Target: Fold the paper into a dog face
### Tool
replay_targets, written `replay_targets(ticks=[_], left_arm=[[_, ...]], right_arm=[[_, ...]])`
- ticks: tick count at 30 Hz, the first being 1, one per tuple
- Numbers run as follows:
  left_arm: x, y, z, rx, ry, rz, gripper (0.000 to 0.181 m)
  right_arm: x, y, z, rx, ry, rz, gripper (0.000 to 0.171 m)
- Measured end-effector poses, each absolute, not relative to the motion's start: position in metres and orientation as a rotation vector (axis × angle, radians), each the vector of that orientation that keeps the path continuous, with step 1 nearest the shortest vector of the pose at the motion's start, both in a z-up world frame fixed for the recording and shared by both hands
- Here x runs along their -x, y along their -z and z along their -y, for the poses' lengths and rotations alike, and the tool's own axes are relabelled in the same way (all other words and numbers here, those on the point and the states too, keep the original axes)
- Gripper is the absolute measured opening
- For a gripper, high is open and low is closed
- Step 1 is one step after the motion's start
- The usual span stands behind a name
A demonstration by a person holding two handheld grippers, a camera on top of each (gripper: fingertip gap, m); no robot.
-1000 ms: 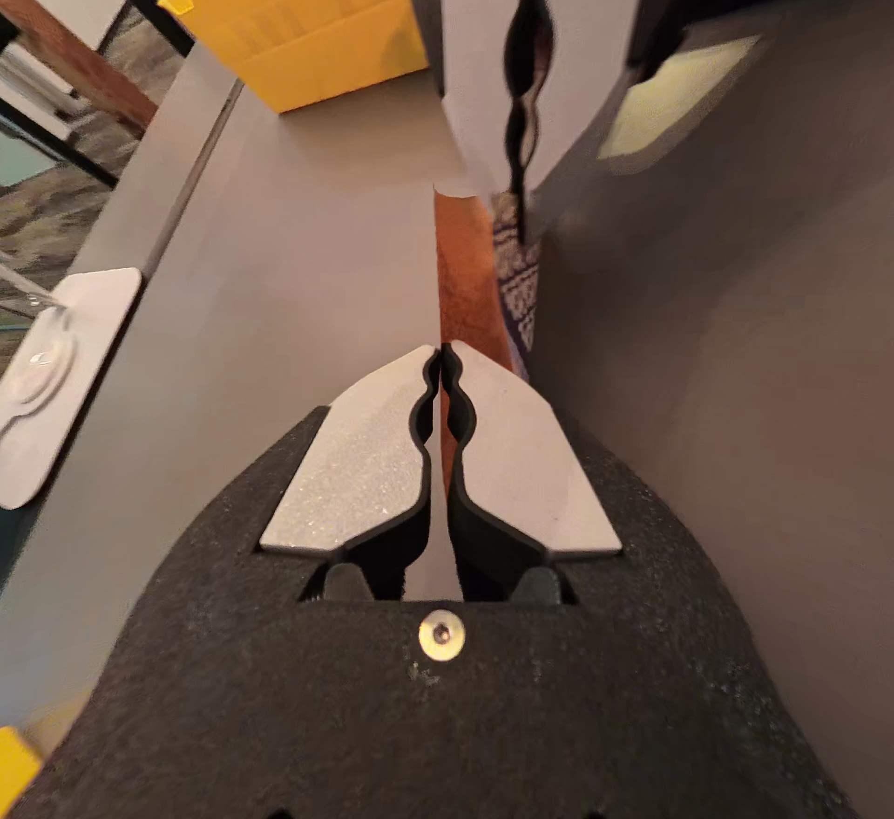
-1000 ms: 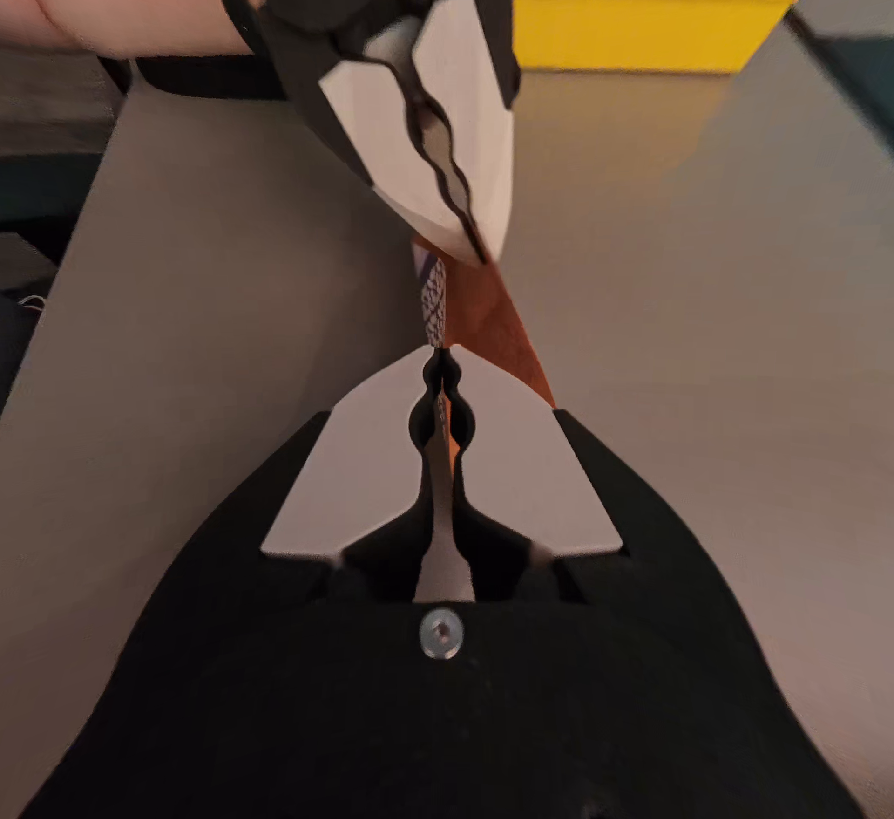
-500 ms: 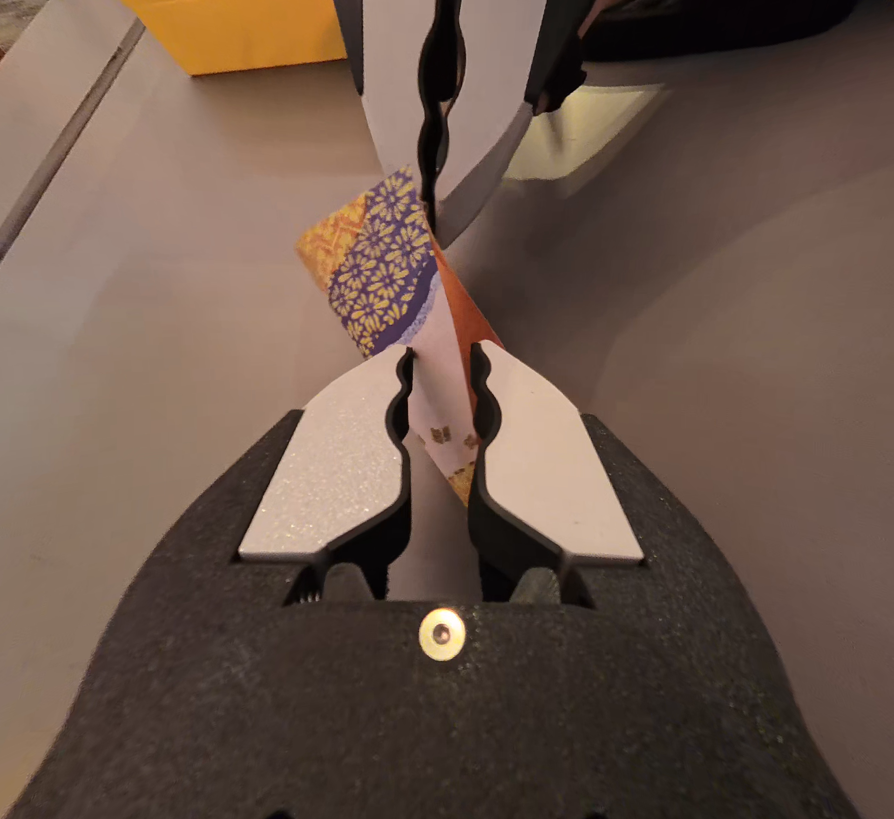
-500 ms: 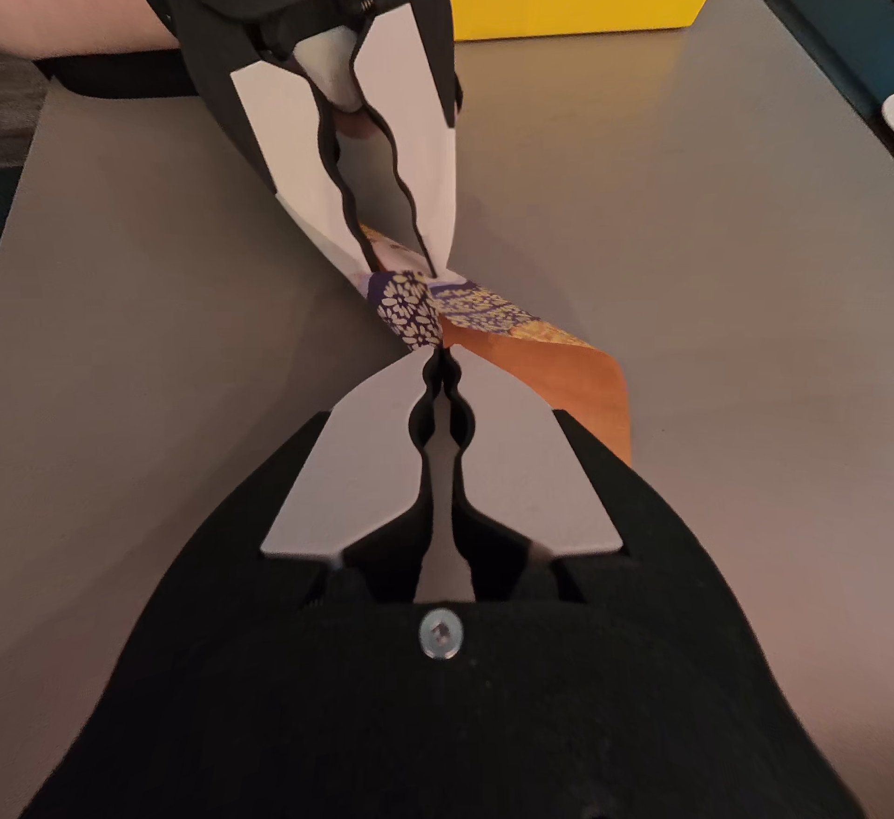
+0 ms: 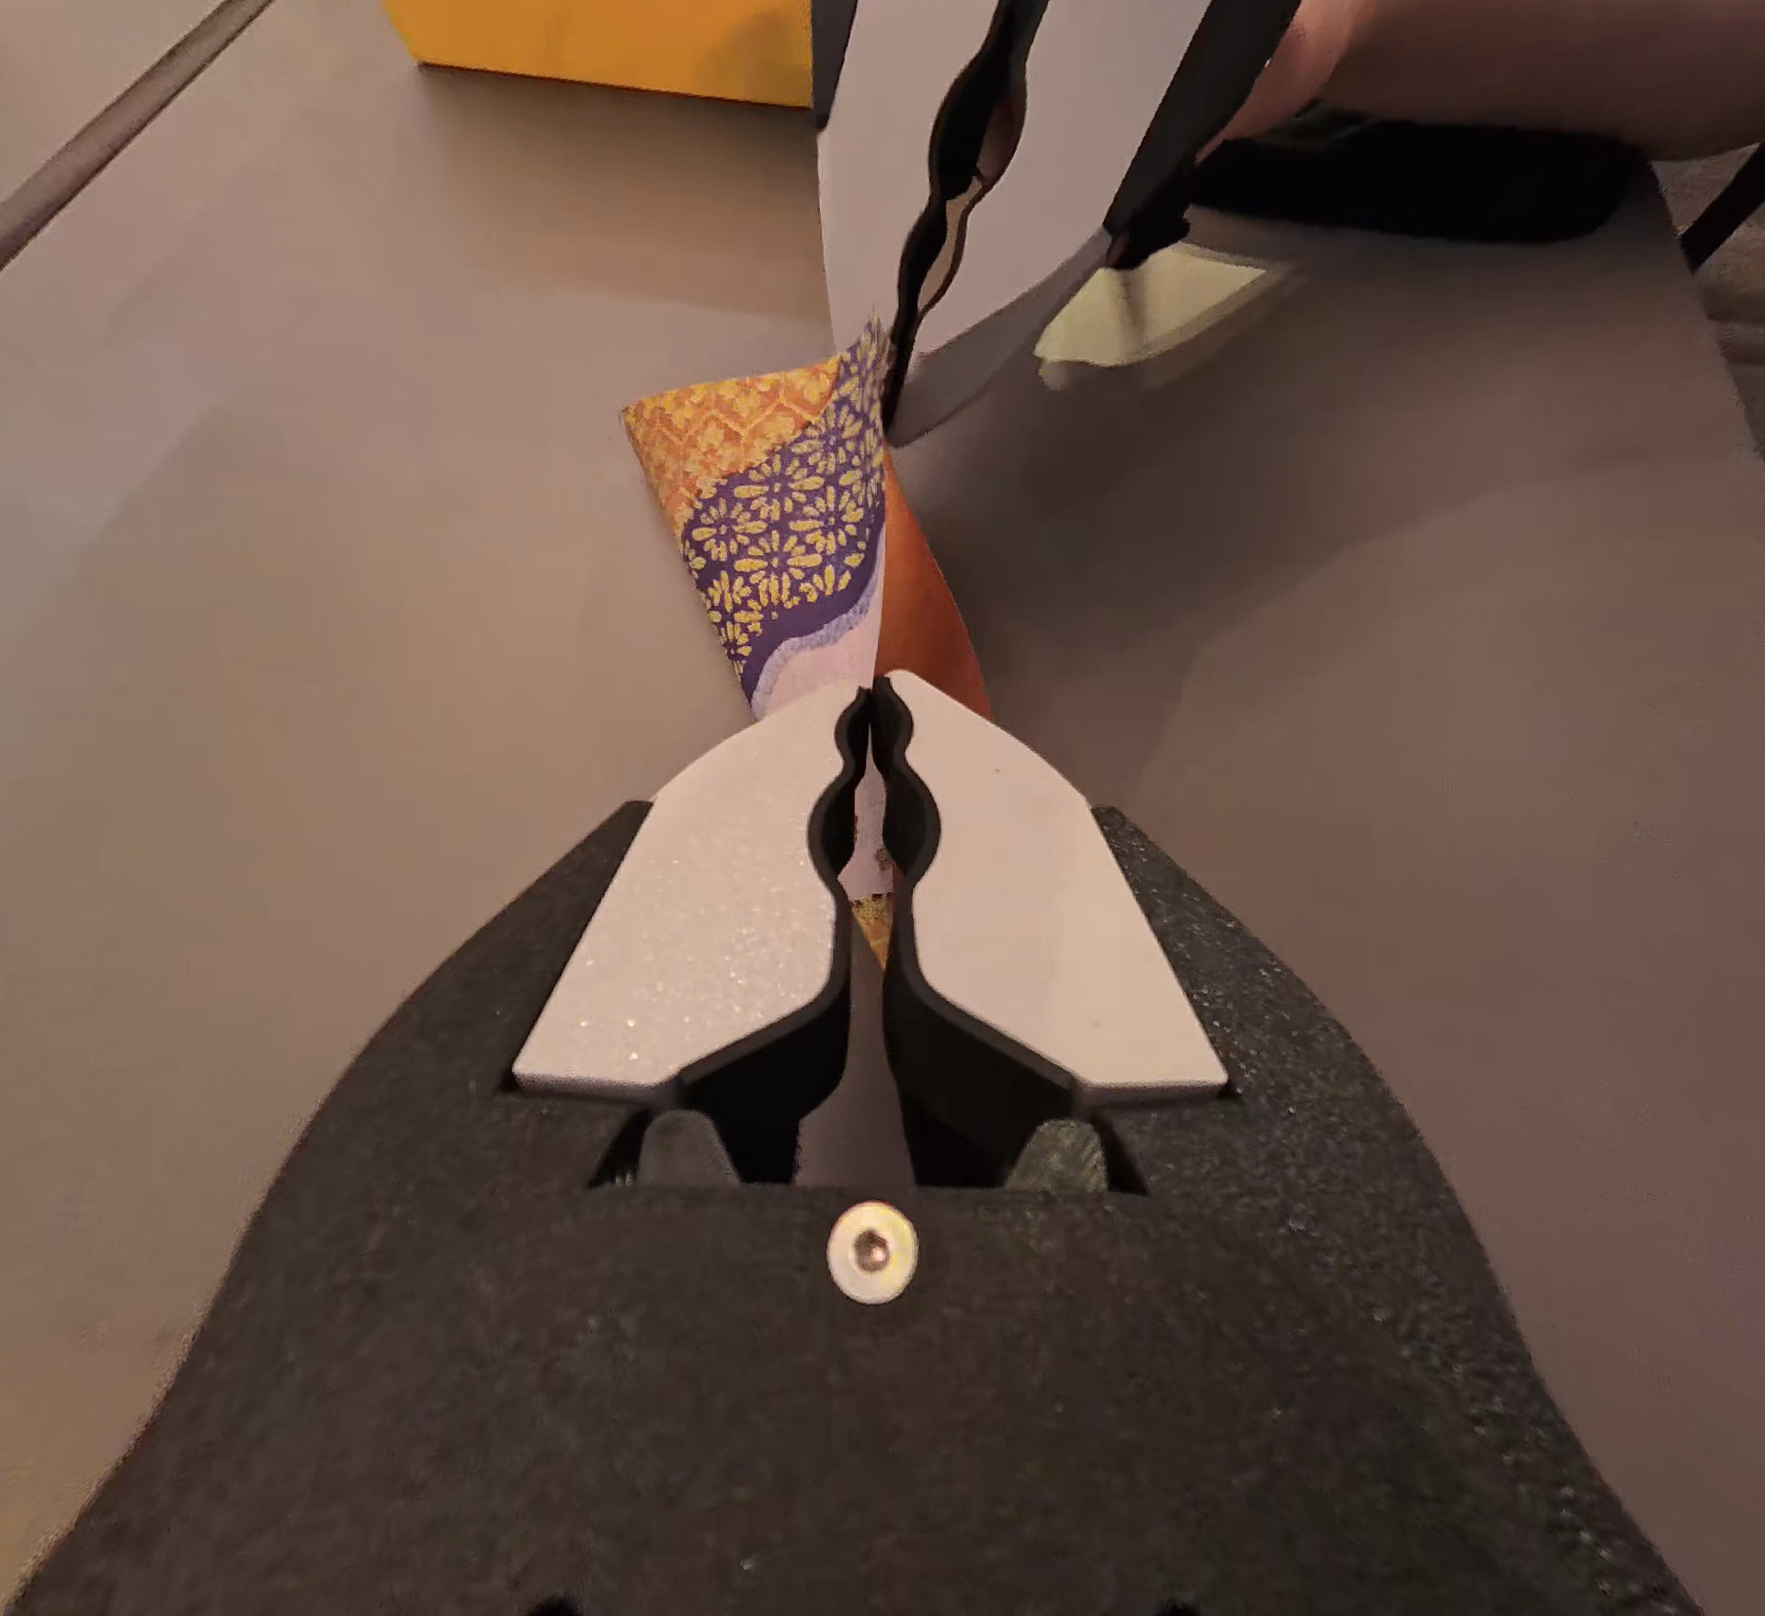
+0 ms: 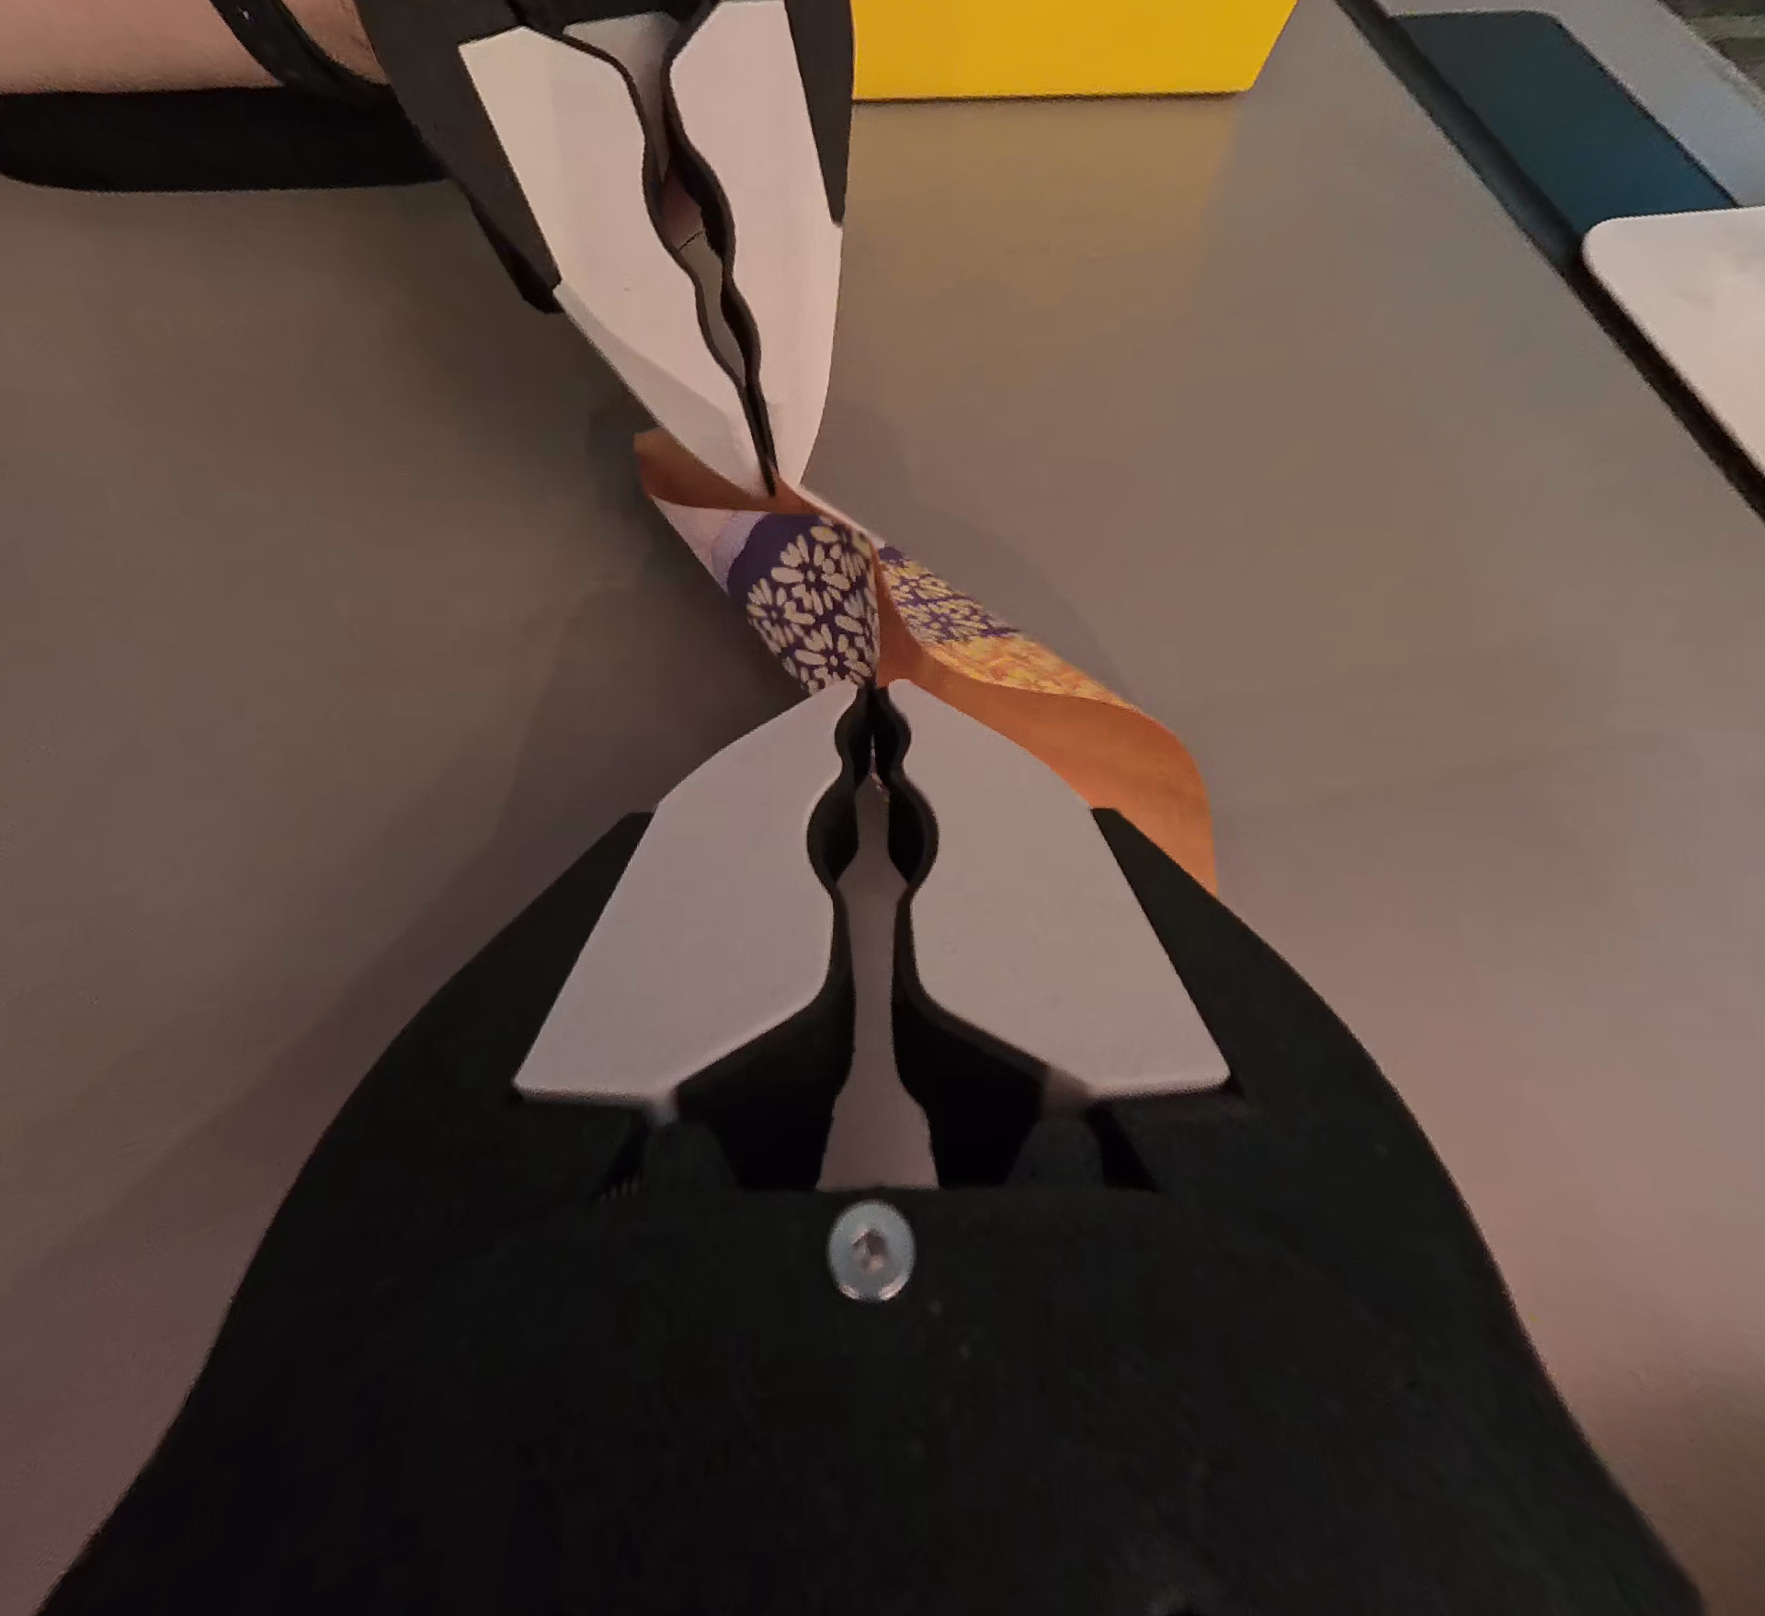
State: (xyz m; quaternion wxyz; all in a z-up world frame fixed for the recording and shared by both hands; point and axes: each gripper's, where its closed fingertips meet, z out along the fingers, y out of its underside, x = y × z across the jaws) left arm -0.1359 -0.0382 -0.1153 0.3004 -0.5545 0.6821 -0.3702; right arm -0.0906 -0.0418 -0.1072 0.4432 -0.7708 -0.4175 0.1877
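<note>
Both grippers clenched opposite ends of the patterned paper (image 6: 831,606), left gripper (image 5: 874,696) and right gripper (image 6: 871,696) holding it twisted above the grey table (image 6: 287,520). Pulling apart could have torn it.

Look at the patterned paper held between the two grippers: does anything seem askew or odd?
Yes. The paper is twisted between the left gripper and right gripper, both pinching it, not flat or cleanly creased.
</note>
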Motion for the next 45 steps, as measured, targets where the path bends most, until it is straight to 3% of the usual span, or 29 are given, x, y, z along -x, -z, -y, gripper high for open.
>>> replay_targets(ticks=[11, 18, 30, 40, 45], left_arm=[[0.139, 0.108, 0.057, 1.459, 1.271, -1.827, 0.000], [0.136, 0.115, 0.061, 1.500, 1.251, -1.866, 0.031], [0.130, 0.124, 0.025, 1.553, 0.903, -1.751, 0.000], [0.138, 0.110, 0.022, 1.569, 1.023, -1.680, 0.000], [0.142, 0.102, 0.022, 1.554, 1.064, -1.649, 0.000]], right_arm=[[0.092, 0.100, 0.032, 1.861, -0.366, 1.064, 0.001], [0.096, 0.101, 0.030, 1.870, -0.329, 1.079, 0.001], [0.098, 0.105, 0.029, 1.863, -0.376, 1.071, 0.001], [0.085, 0.055, 0.029, 1.644, -0.369, 0.993, 0.055], [0.095, 0.078, 0.017, 1.760, -0.387, 1.125, 0.051]])
